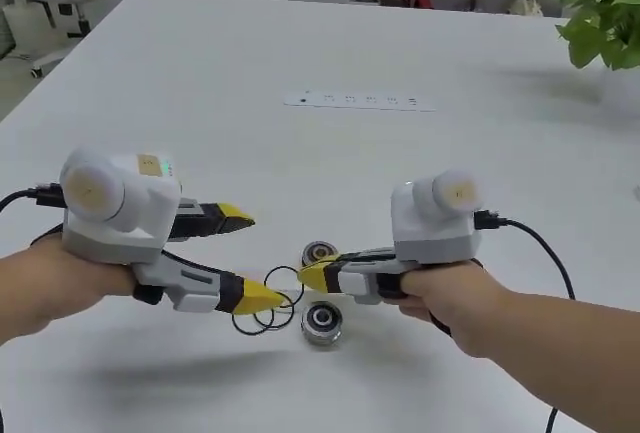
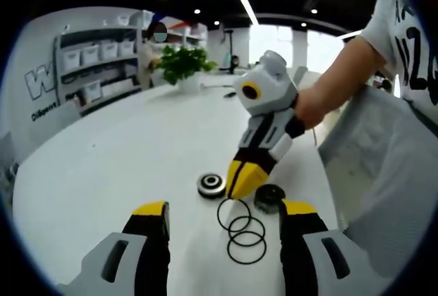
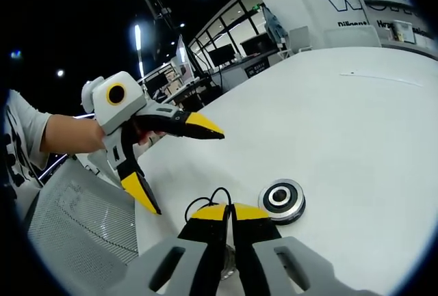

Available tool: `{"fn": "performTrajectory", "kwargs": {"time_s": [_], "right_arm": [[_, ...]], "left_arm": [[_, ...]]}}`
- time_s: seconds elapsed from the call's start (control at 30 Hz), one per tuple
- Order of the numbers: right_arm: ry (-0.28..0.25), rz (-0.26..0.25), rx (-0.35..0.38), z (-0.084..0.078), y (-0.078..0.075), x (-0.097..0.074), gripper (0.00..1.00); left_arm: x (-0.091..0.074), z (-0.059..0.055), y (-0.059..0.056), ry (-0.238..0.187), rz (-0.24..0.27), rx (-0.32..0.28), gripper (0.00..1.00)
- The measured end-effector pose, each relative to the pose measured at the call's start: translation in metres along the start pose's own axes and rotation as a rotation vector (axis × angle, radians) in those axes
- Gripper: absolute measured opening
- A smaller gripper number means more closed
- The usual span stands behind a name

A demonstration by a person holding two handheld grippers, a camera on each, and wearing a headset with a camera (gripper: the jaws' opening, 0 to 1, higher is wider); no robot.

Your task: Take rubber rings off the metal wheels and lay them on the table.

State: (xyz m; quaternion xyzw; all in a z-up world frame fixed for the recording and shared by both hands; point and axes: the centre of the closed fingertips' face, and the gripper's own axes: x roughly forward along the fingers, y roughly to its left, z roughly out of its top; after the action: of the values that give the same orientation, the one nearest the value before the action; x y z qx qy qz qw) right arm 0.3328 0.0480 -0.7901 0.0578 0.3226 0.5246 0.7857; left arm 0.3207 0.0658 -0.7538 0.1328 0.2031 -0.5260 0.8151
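— Where do the rubber rings lie?
— Three rubber rings [image 2: 241, 231] lie in an overlapping chain on the white worktop [image 1: 300, 163], none of them on a wheel. The end ring [image 1: 283, 286] of the chain is right at the tips of my right tool [image 1: 306, 275].
— And the wheels?
— In the head view the far wheel [image 1: 320, 253] sits just beyond my right tool's tips, and the near wheel [image 1: 322, 321] is on my side of it, just beside the chain. The two wheels are apart from each other.
— How does your right tool stand?
— Its jaws are pressed together, and they seem to pinch the edge of the end ring.
— Your left?
— My left tool [image 1: 265, 259] is spread wide and grips nothing. In the left gripper view the chain lies between its jaws and just ahead of them, while in the head view its lower tip reaches over the rings.
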Motion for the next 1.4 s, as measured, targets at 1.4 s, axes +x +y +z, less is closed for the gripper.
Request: {"fn": "performTrajectory", "kwargs": {"time_s": [1.4], "right_arm": [[-0.03,0.003,-0.072,0.014,0.004,-0.008,0.24]], "left_arm": [[0.0,-0.002,0.006,0.01,0.014,-0.02,0.64]]}}
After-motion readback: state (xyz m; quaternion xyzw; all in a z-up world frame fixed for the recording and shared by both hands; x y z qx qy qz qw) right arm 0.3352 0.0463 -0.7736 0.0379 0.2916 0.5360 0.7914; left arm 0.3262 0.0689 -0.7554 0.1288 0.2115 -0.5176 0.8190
